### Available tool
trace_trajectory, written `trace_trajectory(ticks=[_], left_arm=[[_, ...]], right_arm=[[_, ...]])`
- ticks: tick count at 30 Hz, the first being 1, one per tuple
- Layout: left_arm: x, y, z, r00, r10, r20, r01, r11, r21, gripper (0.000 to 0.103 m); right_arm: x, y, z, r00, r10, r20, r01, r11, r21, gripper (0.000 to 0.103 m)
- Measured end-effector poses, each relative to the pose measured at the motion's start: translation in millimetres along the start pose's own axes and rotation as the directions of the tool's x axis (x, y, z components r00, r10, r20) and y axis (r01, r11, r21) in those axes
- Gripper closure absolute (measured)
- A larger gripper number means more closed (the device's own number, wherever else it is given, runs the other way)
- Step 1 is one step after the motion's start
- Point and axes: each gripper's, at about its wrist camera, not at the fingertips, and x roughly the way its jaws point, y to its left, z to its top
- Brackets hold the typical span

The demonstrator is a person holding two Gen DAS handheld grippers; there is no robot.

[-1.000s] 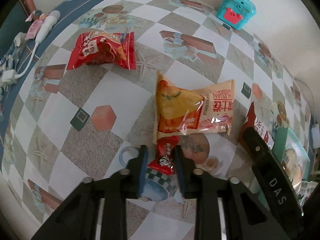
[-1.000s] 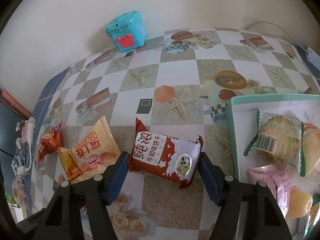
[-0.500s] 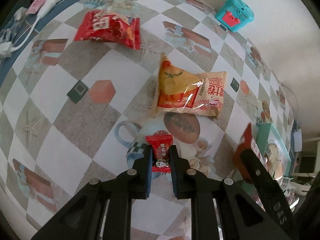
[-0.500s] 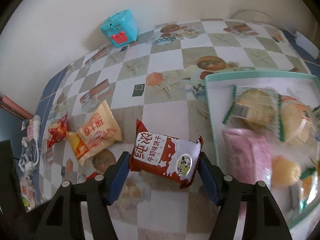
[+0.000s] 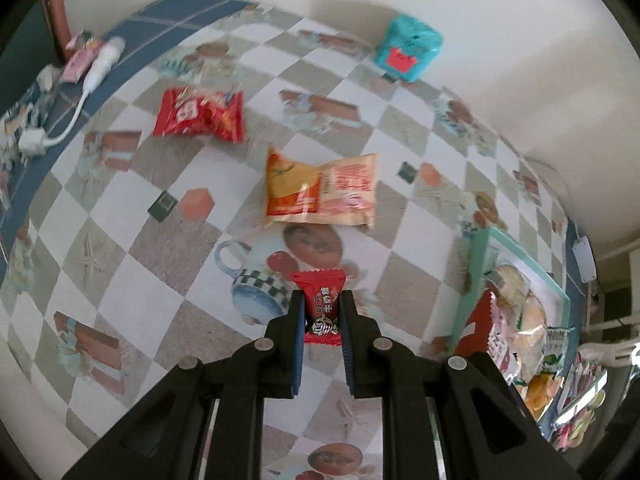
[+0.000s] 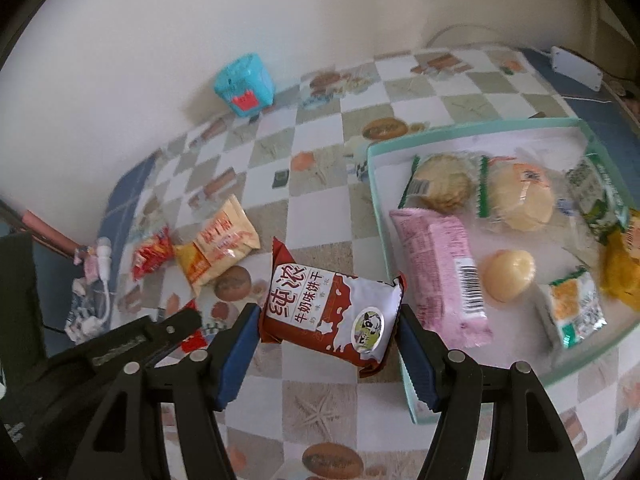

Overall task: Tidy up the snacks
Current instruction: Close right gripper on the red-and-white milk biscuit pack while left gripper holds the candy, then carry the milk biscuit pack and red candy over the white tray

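My left gripper [image 5: 321,312] is shut on a small red candy packet [image 5: 322,304] and holds it above the table. My right gripper [image 6: 326,332] is shut on a brown-and-white milk biscuit pack [image 6: 330,312], held just left of the teal tray [image 6: 472,130], which shows in the left wrist view too [image 5: 478,264]. The tray holds several wrapped snacks, among them a pink pack [image 6: 440,276]. An orange snack bag [image 5: 320,190] and a red snack bag [image 5: 200,114] lie on the table; both also show in the right wrist view: the orange bag [image 6: 218,244], the red bag [image 6: 152,254].
A teal toy box [image 5: 408,48] stands by the wall, also in the right wrist view [image 6: 244,84]. A white charger and cable [image 5: 86,84] lie at the table's left edge. A white adapter [image 6: 576,68] lies beyond the tray. The left gripper's body [image 6: 120,344] is beside my right gripper.
My left gripper closed on the red candy packet and lifted it off the table. My right gripper carried the biscuit pack rightward, closer to the tray.
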Motion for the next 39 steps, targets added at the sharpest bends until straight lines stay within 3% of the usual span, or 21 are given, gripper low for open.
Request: trace_trajectory(ticks=[7,12,25,39], left_arm=[[-19,-14,-2,0.999,-0.008,0.053,0.007,1.000,0.029,0.086],[-27,-26,-5,0.997,-0.019,0.077,0.014,0.998,0.057,0.086],[-31,-35,-10,0.997,-0.023,0.079,0.017,0.998,0.064,0.086],[-30,-60,-22,0.997,-0.037,0.065,0.031,0.995,0.097,0.086]], right_arm=[[-32,-13,10,0.998,-0.001,0.069,-0.002,0.999,0.044,0.033],[-35,-25,15,0.998,-0.015,0.069,0.010,0.997,0.073,0.033],[-55,-74,28,0.993,-0.054,0.103,0.031,0.978,0.206,0.033],[-70,-148,33,0.986,-0.137,0.099,0.091,0.923,0.373,0.033]])
